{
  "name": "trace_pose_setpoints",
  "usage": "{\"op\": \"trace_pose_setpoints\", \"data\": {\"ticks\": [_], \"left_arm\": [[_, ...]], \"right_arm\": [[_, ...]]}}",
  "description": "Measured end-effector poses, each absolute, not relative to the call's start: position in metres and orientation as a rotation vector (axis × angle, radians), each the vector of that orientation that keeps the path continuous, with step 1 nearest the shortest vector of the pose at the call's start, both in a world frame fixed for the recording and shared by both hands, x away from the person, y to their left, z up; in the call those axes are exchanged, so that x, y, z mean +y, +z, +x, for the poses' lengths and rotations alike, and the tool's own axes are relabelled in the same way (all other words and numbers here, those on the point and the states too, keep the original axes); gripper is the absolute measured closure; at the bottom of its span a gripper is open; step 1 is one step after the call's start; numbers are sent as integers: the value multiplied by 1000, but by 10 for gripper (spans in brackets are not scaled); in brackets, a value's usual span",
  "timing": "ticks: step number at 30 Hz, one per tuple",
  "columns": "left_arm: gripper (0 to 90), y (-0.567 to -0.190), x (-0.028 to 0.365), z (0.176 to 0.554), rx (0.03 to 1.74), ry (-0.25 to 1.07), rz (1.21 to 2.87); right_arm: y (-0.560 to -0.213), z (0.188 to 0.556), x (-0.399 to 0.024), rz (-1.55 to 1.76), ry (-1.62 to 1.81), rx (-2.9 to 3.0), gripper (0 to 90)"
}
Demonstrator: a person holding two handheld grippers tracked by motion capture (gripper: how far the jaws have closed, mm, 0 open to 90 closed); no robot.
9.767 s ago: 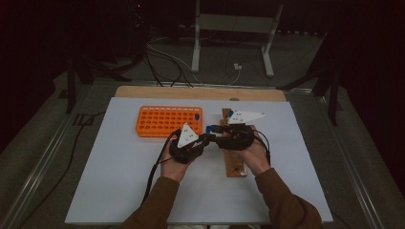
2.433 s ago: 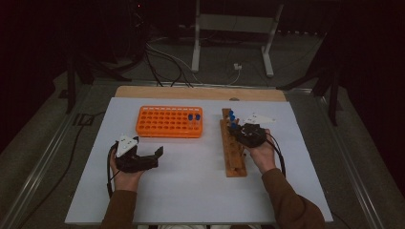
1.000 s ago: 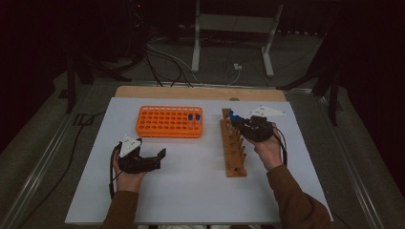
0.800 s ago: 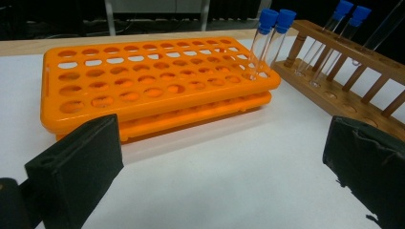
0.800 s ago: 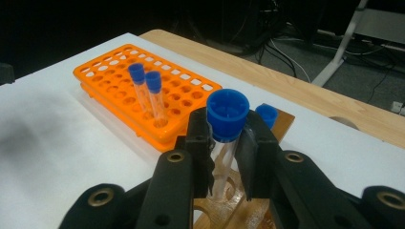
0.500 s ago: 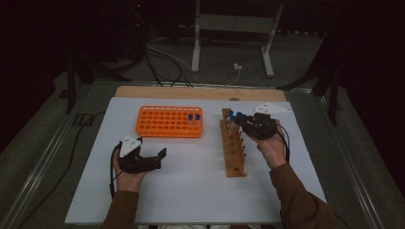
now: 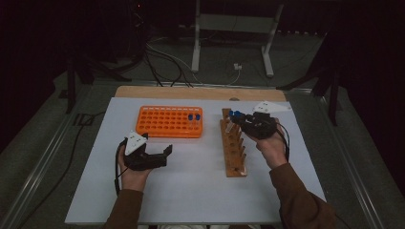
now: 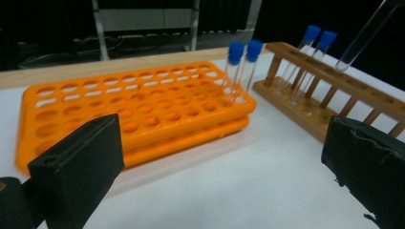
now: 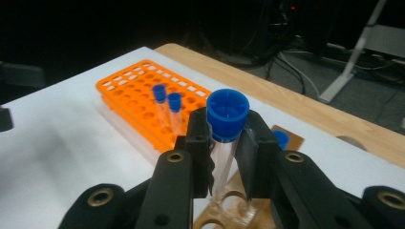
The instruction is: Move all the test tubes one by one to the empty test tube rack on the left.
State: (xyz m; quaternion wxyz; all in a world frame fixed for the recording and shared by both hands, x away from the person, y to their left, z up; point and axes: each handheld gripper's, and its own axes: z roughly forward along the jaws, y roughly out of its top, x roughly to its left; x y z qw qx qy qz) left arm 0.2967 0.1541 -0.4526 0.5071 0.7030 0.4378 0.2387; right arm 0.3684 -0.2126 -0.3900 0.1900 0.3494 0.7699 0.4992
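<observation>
Right now the right claw (image 9: 223, 157) is clamped on a blue-capped tube (image 9: 224, 143) over the wooden rack (image 7: 232, 148), while the left claw (image 7: 160, 155) rests open on the surface (image 7: 191, 191). Tilting it could snag the tube's tip in its hole, or knock neighbouring tubes (image 8: 305, 62).

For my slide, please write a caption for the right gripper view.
Right tongs shut on a blue-capped test tube above the wooden rack, orange rack behind.

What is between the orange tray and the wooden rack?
Nothing: between the orange tray and the wooden rack lies a bare strip of the white table. The high view shows it, and the left gripper view too.
</observation>
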Motion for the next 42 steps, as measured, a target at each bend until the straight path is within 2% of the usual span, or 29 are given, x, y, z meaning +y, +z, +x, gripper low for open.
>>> {"op": "trace_pose_setpoints", "data": {"ticks": [12,32,39,42], "left_arm": [[25,-440,125,308,978,577,1707],[70,-441,85,313,877,534,1801],[82,-442,71,312,853,566,1842],[132,-442,66,311,843,582,1850]], "right_arm": [[-395,363,-193,953,1448,2232,764],[-406,354,-165,905,1469,2341,763],[-409,352,-155,883,1472,2370,763],[-410,351,-150,879,1471,2382,763]]}}
